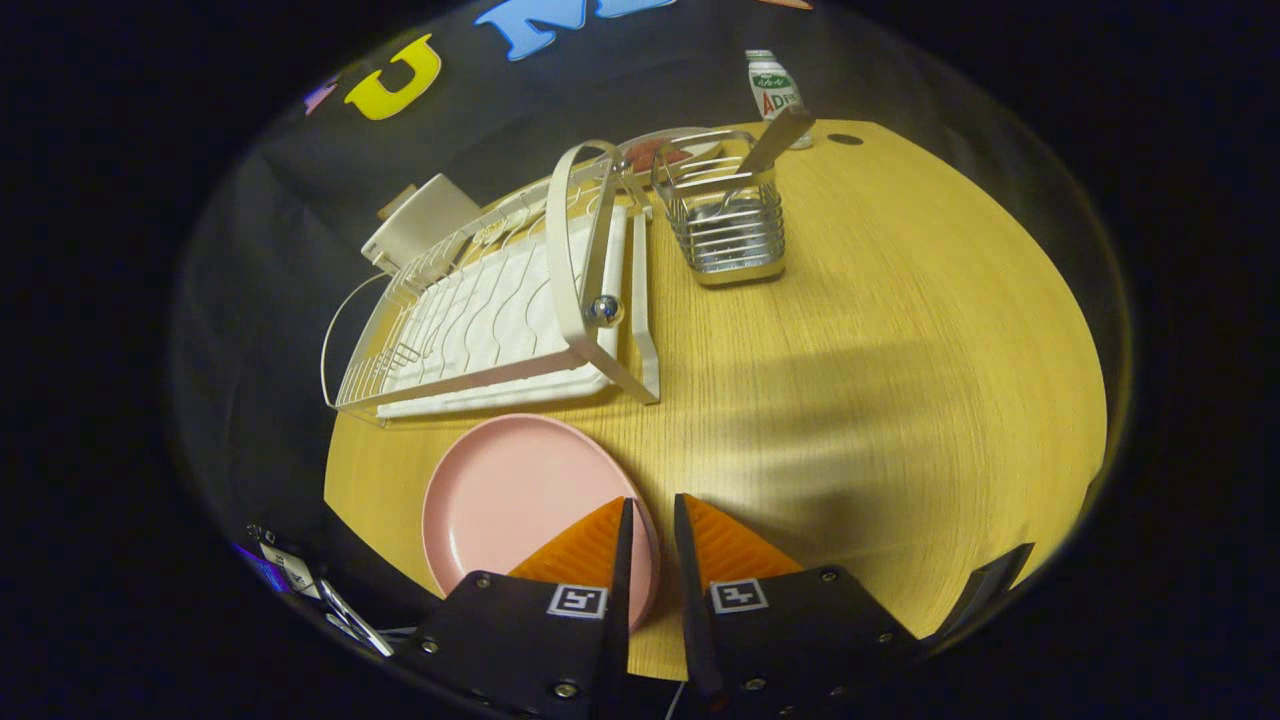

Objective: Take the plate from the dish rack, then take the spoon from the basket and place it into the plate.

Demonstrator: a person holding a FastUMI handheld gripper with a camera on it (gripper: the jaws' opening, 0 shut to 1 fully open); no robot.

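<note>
The pink plate [515, 500] lies flat on the wooden table [900, 380], already out of the dish rack [500, 310]. It sits at about ten o'clock from the tips of the jaws. The left orange finger [585, 550] overlaps the plate's right rim, and the rim runs on into the narrow gap between the two fingers; whether the fingers press on it cannot be told. The right finger [725, 548] is over bare table, just beside the plate's edge. The gripper [650, 505] has its jaws nearly together, with only a thin slit between them.

Just beyond the plate, at about eleven o'clock, stands the white dish rack on its drain tray, its near edge close to the plate's far rim without touching it. Its curved white handle arches over the right end.

Further out, at roughly twelve to one o'clock from the jaws, the wire basket [722, 215] stands just beside the rack's far right corner. The spoon [770, 145] stands in it, leaning to the right with its handle poking above the basket's rim. Behind the basket, near the table's far edge, stands a small white bottle [775, 92] with a green and red label.
</note>
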